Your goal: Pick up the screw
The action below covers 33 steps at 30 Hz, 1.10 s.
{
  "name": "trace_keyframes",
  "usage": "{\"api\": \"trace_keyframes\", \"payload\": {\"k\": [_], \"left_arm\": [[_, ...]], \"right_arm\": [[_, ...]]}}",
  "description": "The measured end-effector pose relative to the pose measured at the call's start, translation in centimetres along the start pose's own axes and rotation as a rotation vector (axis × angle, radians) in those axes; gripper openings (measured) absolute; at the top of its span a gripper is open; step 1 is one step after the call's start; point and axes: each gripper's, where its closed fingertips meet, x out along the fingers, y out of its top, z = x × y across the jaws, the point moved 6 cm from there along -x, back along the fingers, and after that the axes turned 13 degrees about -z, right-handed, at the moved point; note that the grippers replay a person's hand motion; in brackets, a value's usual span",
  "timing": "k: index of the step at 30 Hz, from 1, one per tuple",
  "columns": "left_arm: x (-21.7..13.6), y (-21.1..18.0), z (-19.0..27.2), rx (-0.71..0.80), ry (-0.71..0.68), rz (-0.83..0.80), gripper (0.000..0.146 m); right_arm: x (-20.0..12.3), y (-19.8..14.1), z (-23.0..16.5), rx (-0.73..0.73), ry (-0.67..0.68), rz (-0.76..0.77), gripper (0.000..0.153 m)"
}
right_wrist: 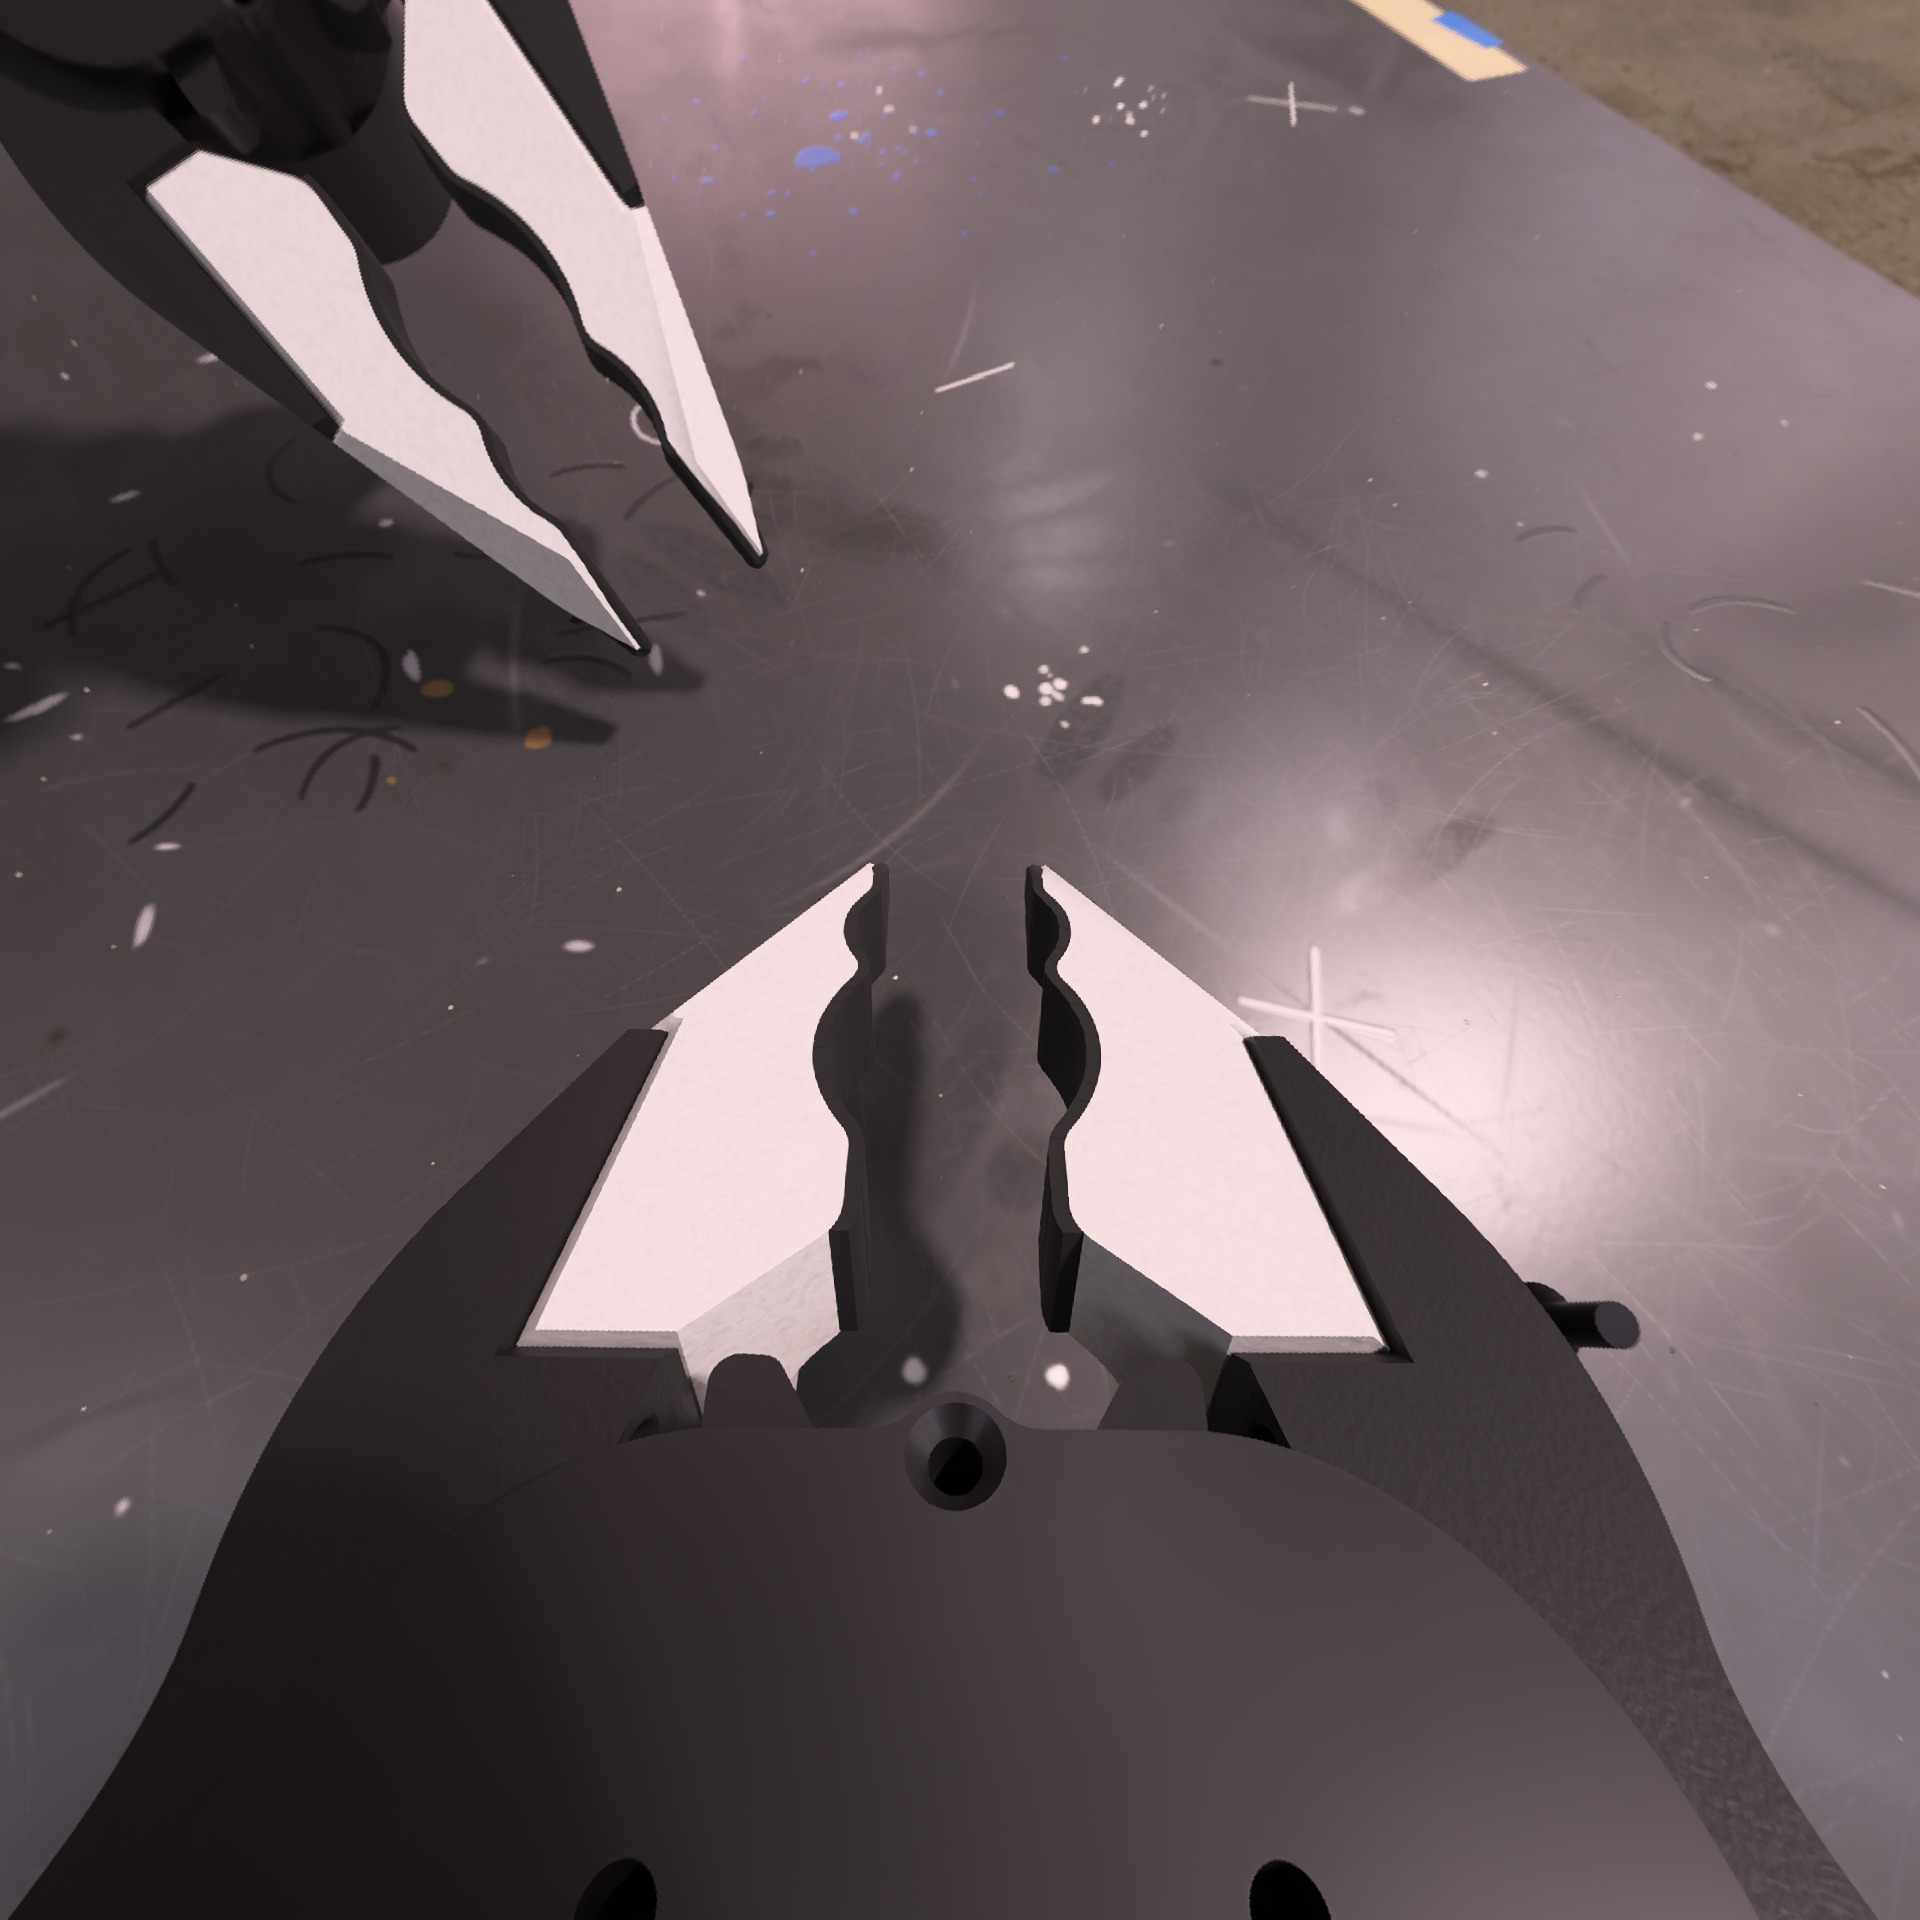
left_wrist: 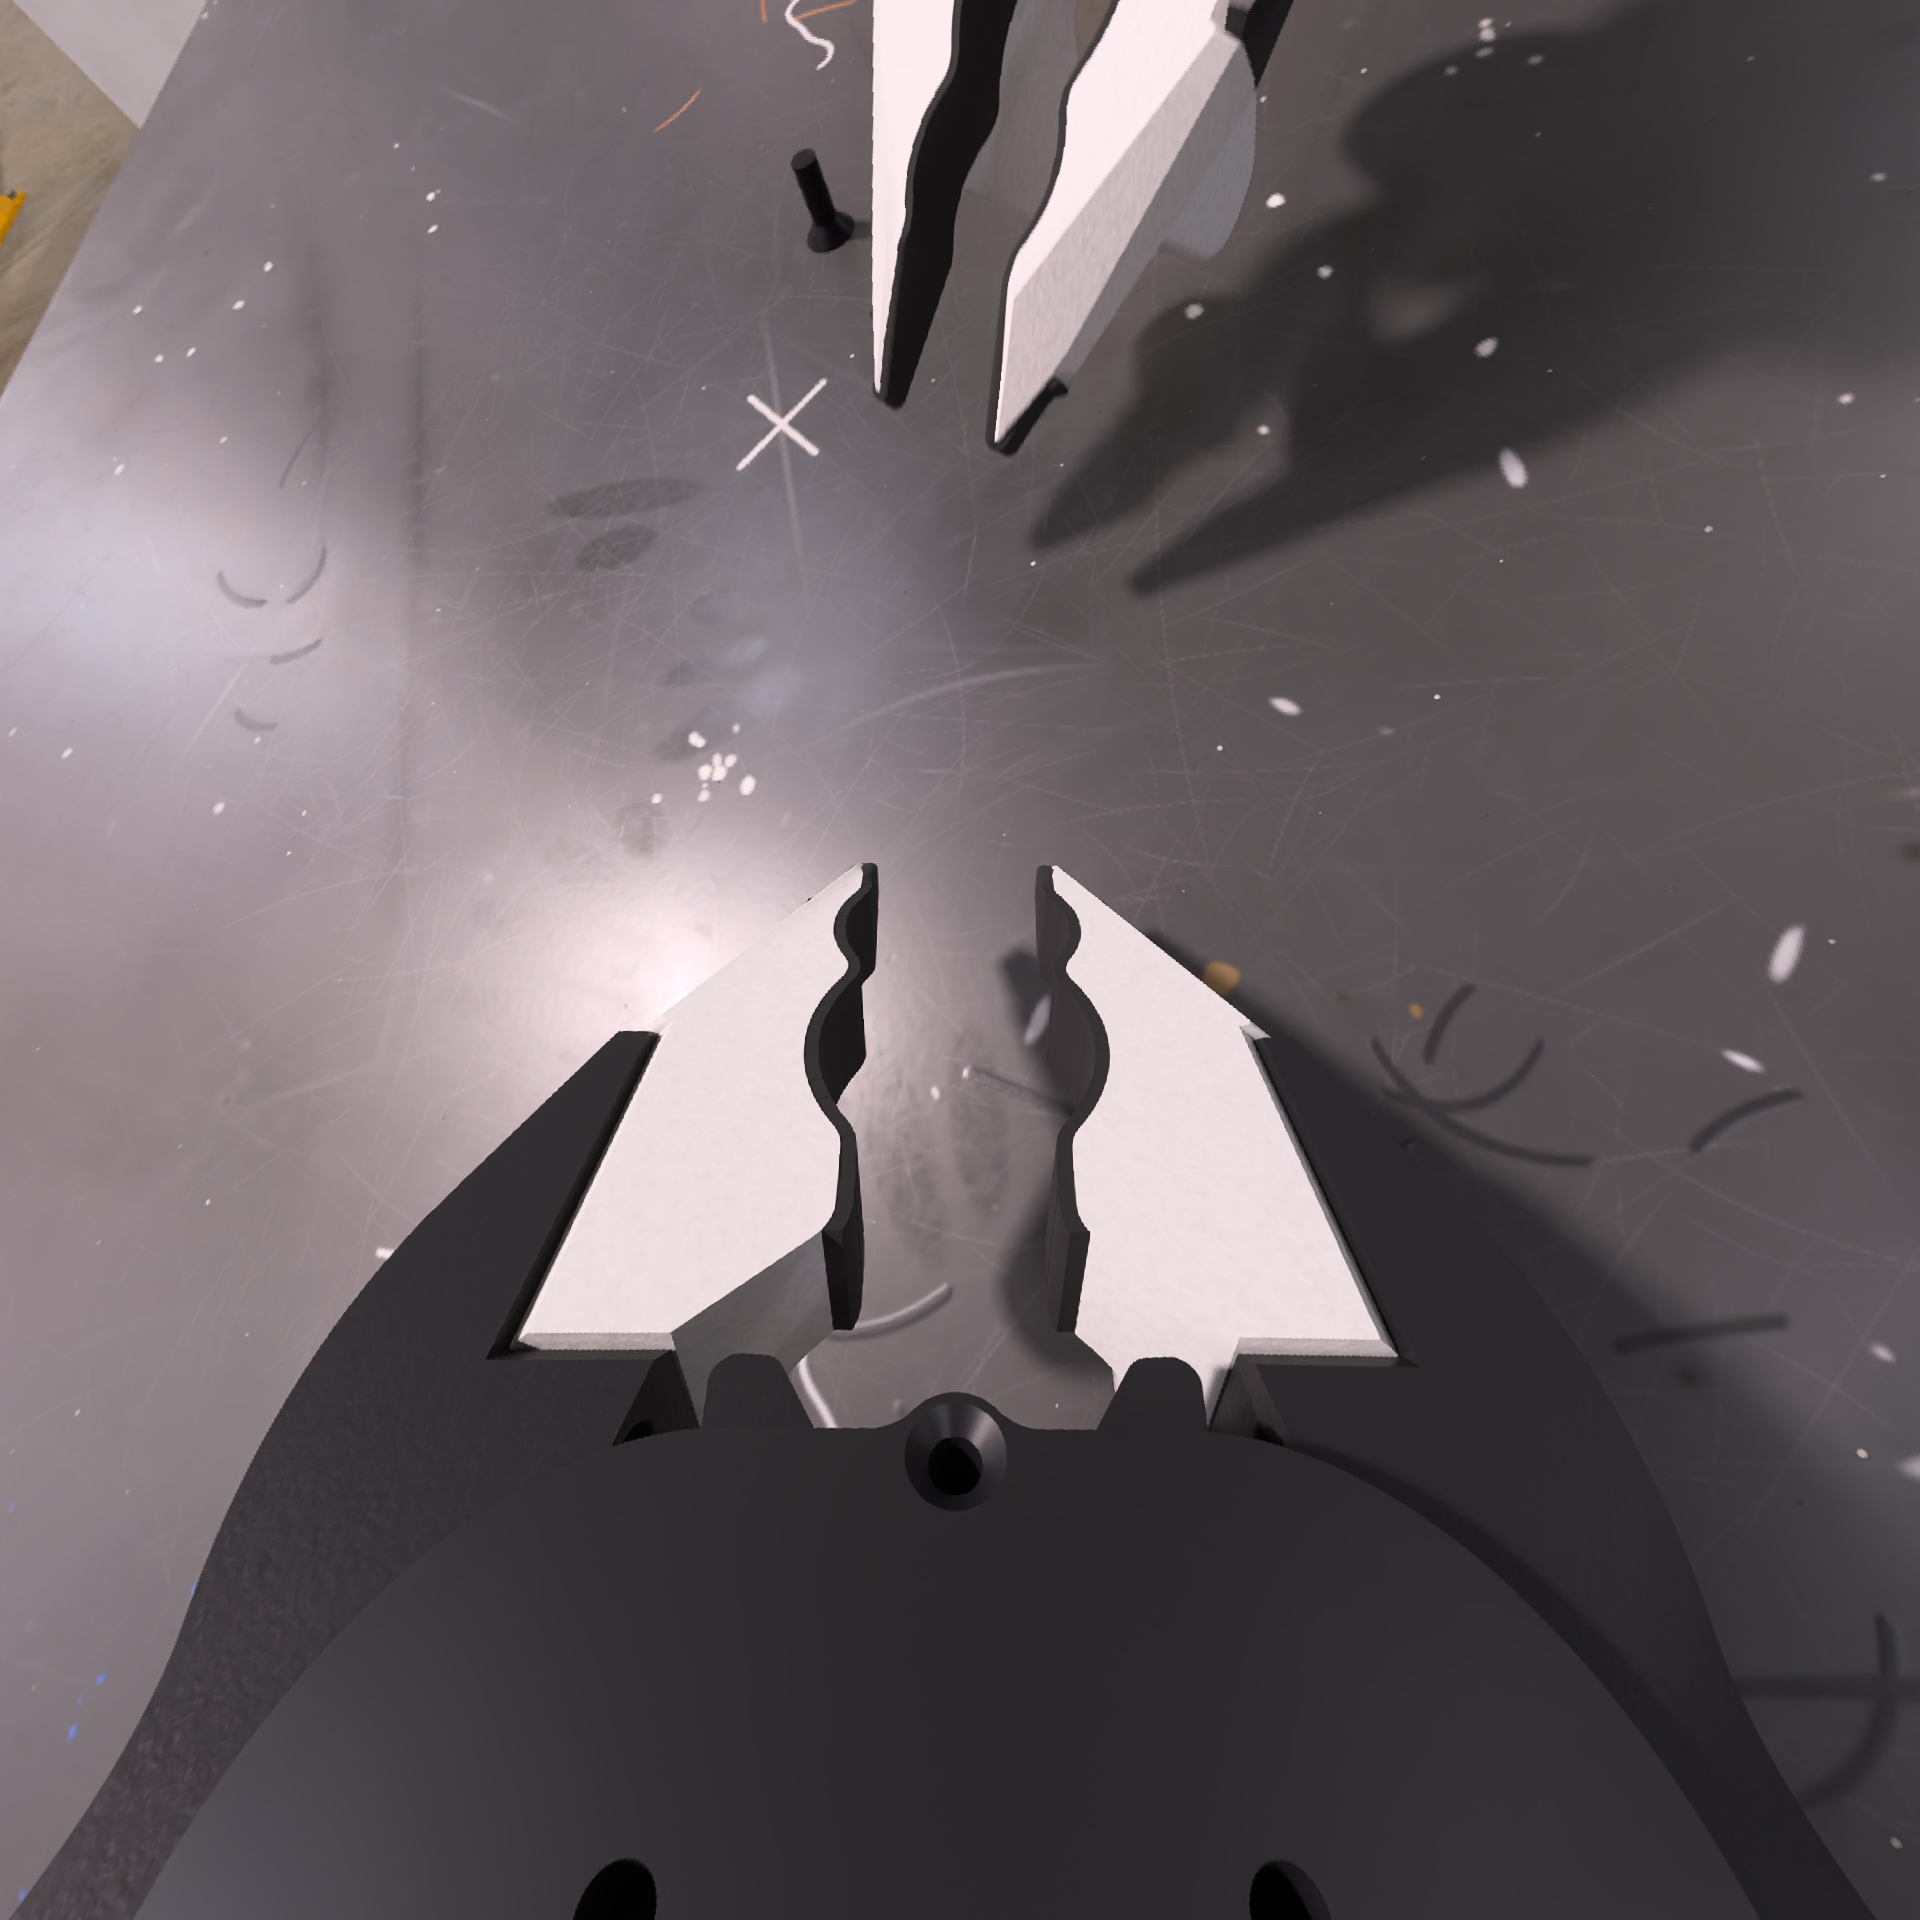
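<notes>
The screw is small and black. It stands on its head on the grey metal table, far ahead in the left wrist view, just left of the right gripper. In the right wrist view only its shaft end shows, sticking out from behind the right gripper's right finger. My left gripper is open and empty, above the table. My right gripper is open and empty, with the screw beside it, outside the jaws. The left gripper also shows at the upper left of the right wrist view.
The table is scratched and speckled with white and blue paint. A white chalk cross lies near the right gripper's tips. The table's edge and a brown floor show at the far right; a floor strip shows at the left.
</notes>
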Motion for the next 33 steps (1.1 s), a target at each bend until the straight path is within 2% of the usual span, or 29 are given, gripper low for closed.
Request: {"api": "trace_keyframes", "payload": {"k": [4, 8, 12, 15, 18, 23, 27, 33], "left_arm": [[-0.7, 0.1, 0.1, -0.012, 0.025, 0.017, 0.03], [-1.5, 0.4, 0.9, -0.002, 0.036, 0.025, 0.031], [-2.2, 0.5, 2.1, 0.005, 0.033, 0.047, 0.032], [-2.3, 0.4, 2.9, 0.002, 0.036, 0.048, 0.032], [-2.3, 0.6, 3.6, 0.004, 0.044, 0.053, 0.031], [-2.1, 1.3, 4.2, 0.018, 0.059, 0.045, 0.031], [-1.7, 1.3, 3.7, 0.002, 0.088, 0.064, 0.03], [-1.6, 0.8, 2.4, -0.053, 0.139, 0.128, 0.031]], "right_arm": [[-1.9, 0.5, 0.5, 0.003, -0.028, 0.08, 0.024], [-5.5, 0.8, 0.9, 0.028, -0.076, 0.127, 0.025], [-8.9, -1.4, 0.8, 0.004, -0.148, 0.008, 0.026], [-10.5, -4.4, 0.3, 0.007, -0.118, -0.124, 0.027], [-11.5, -7.5, 0.5, 0.015, -0.167, -0.246, 0.028], [-13.4, -10.0, 2.9, 0.106, -0.26, -0.252, 0.032], [-12.9, -9.6, 5.0, 0.111, -0.262, -0.226, 0.029], [-8.3, -6.6, 7.7, 0.052, -0.288, -0.302, 0.026]]}}
